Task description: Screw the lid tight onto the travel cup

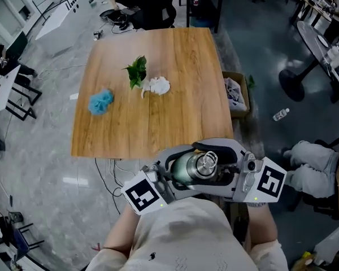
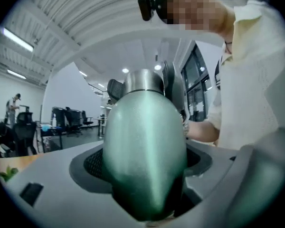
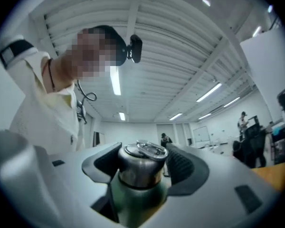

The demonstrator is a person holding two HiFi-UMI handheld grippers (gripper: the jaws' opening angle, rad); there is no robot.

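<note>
Travel cup (image 1: 186,170) green, lid (image 1: 206,162) steel, left claw (image 2: 145,164) clamping cup, right claw (image 3: 143,164) apart.

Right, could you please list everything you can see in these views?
table: one, light wood, centre
leafy sprig: one, green, on the table
crumpled wad: one, white, beside the sprig
fluffy puff: one, blue, table's left side
cardboard box: one, brown, floor by the table
bottle: one, clear, floor, right
travel cup: one, green, between both grippers
lid: one, steel, on the cup
left gripper: one, grey, shut on the cup body
right gripper: one, grey, open around the lid
</note>
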